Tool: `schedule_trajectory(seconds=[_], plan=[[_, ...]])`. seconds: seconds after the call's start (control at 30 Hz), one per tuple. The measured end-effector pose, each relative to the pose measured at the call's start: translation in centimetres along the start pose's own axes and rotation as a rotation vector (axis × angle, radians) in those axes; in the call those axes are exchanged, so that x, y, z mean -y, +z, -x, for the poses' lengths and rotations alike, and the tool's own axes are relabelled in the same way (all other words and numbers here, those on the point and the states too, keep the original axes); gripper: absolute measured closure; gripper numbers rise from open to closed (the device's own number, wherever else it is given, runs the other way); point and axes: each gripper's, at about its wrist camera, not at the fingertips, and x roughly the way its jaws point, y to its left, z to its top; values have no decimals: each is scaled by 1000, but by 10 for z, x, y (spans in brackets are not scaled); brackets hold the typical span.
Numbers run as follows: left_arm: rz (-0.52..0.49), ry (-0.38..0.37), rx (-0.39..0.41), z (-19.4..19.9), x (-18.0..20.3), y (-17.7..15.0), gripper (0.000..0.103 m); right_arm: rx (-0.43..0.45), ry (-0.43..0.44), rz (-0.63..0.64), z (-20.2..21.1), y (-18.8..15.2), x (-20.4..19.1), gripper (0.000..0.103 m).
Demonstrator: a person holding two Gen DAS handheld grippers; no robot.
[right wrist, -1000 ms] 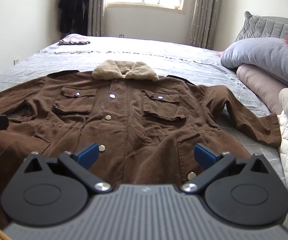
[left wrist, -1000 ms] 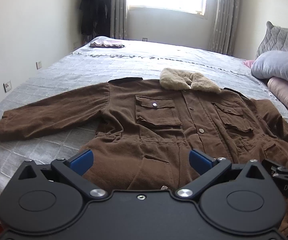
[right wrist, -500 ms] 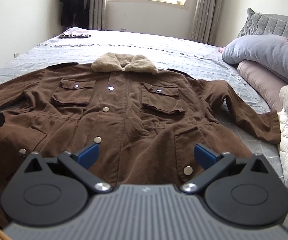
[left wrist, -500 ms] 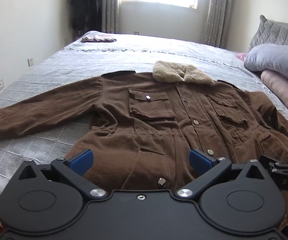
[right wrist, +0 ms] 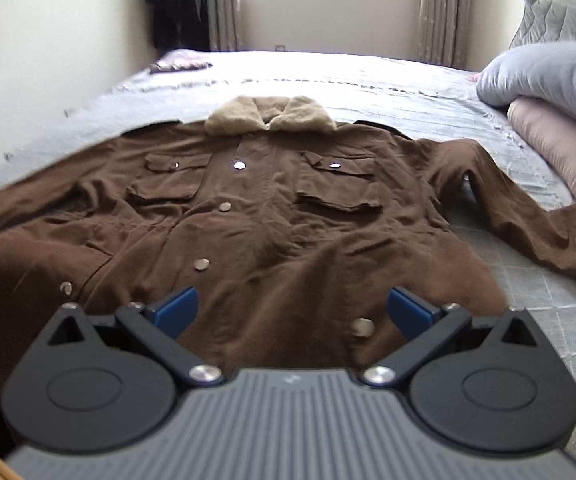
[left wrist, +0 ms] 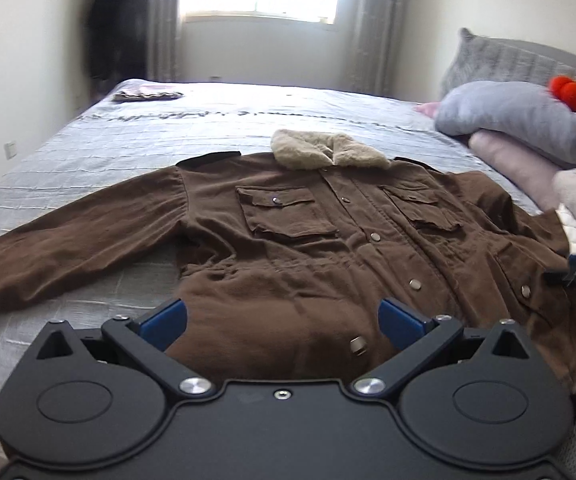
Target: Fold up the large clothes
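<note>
At the left, one sleeve (left wrist: 72, 240) of the brown coat (left wrist: 307, 248) runs straight out across the grey bed (left wrist: 128, 148), and the left claw (left wrist: 282, 316) hovers spread and empty over the hem on that side, nearer this sleeve. The coat lies flat and face up, its long axis running away from both claws toward the fleece collar (right wrist: 268, 118). Further right, the right claw (right wrist: 293, 306), also spread with nothing in it, hangs above the hem, closer to the other sleeve (right wrist: 527, 216), which angles toward the pillows (right wrist: 547, 76).
</note>
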Motion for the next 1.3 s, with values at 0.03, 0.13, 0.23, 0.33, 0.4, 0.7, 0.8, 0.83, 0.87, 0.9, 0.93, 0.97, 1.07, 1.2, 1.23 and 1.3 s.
schedule_trajectory(seconds=[0.03, 0.13, 0.23, 0.33, 0.4, 0.7, 0.8, 0.83, 0.87, 0.9, 0.93, 0.97, 1.07, 1.2, 1.23, 1.3], plan=[[-11, -24, 7, 2, -13, -3, 0, 8, -1, -16, 4, -4, 15, 0], [-36, -116, 8, 2, -51, -19, 0, 21, 34, -69, 13, -24, 72, 0], [38, -235, -50, -12, -77, -37, 2, -11, 65, -137, 6, -48, 115, 0], [112, -349, -84, -24, -84, -54, 2, -52, 141, -220, -12, -71, 137, 2], [154, -402, -94, -28, -82, -62, 2, -69, 178, -244, -24, -79, 141, 5], [180, -499, -193, -26, -53, -93, 27, -180, 224, -177, -64, -92, 93, 18], [177, -522, -209, -21, -39, -98, 31, -189, 221, -178, -62, -91, 85, 38], [172, -527, -202, -18, -35, -99, 36, -188, 226, -178, -59, -90, 83, 46], [169, -526, -194, -15, -31, -99, 42, -188, 234, -182, -56, -90, 81, 59], [172, -520, -185, -13, -28, -98, 46, -181, 241, -183, -52, -90, 78, 71], [178, -508, -179, -11, -27, -97, 53, -170, 249, -179, -46, -88, 75, 76], [189, -496, -174, -8, -26, -96, 58, -156, 253, -170, -40, -87, 72, 82], [234, -467, -142, 3, -29, -92, 71, -102, 229, -157, -23, -81, 64, 87], [331, -454, -103, 24, -39, -82, 83, -23, 206, -169, -1, -67, 58, 91], [354, -455, -89, 29, -41, -78, 86, -2, 205, -173, 4, -62, 57, 92], [381, -455, -49, 40, -47, -66, 88, 48, 208, -183, 19, -48, 57, 93]])
